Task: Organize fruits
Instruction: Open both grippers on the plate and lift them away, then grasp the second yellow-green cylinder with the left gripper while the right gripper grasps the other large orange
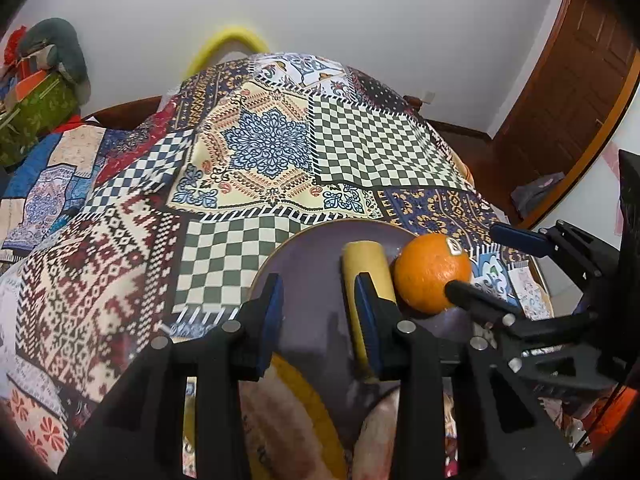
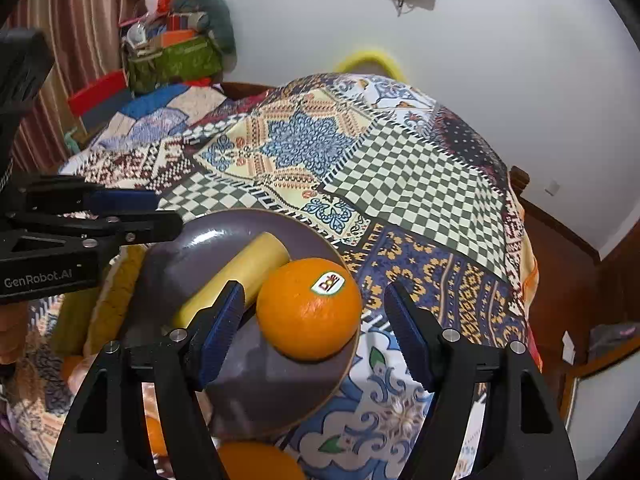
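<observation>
Plate: purple plate sits on the patchwork cloth and carries two fruits.
Orange: orange rests on the plate's right edge, touching the banana; a sticker faces up.
Banana: banana lies on the plate just left of the orange.
Banana axis: in the right wrist view its long axis runs from lower left to upper right, and the blunt cut-looking end points away toward the cloth; the near end is hidden behind a finger.
Right tongs: right gripper is spread, its pads on either side of the orange with a clear gap on the right and no pinch visible.
Left tongs: left gripper is partly spread above the plate with nothing between its pads; the right pad stands in front of the banana without squeezing it.
Handling, orange: judged firm, round and fairly heavy, liable to roll off the rim; best taken across its widest part.
Handling, banana: judged light and soft, easily bruised; best taken across the middle, crosswise to its length.
Other fruit: more orange fruit shows at the lower edge below the plate, only partly in view.
</observation>
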Demonstrator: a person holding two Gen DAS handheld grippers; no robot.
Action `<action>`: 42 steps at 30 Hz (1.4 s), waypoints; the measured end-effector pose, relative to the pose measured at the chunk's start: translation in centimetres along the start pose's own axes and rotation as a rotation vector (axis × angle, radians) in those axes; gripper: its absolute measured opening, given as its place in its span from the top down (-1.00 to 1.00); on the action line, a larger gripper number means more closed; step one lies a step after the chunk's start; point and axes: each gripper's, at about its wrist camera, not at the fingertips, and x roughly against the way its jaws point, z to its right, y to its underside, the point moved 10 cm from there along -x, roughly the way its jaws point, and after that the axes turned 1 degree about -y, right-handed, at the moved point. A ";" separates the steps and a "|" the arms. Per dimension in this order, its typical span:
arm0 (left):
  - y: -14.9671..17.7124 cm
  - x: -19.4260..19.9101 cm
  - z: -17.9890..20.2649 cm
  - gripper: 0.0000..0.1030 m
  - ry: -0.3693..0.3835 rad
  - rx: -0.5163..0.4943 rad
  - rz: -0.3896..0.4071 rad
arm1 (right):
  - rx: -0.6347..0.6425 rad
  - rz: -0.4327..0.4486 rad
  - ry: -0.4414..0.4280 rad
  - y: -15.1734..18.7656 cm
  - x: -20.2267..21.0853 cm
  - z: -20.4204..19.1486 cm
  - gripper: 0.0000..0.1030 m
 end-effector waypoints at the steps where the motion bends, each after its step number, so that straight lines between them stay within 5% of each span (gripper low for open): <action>1: 0.2 0.5 0.0 0.29 0.002 0.000 0.005 | -0.003 0.008 0.006 0.0 0.5 0.0 -0.34; 13: 2.4 6.5 -1.1 0.29 -0.051 -0.006 0.053 | -0.030 0.113 0.024 0.7 7.2 -2.1 -0.46; 22: 5.7 10.0 -3.3 0.12 -0.100 0.003 0.059 | -0.118 0.113 -0.004 3.6 9.0 -3.0 -0.48; 31: 10.0 8.4 -5.3 0.11 -0.127 0.033 -0.025 | -0.154 0.051 0.069 7.6 7.9 -2.0 -0.48; 42: 11.9 4.4 -6.1 0.11 -0.148 0.080 -0.081 | -0.206 -0.032 0.020 11.3 5.3 -2.1 -0.48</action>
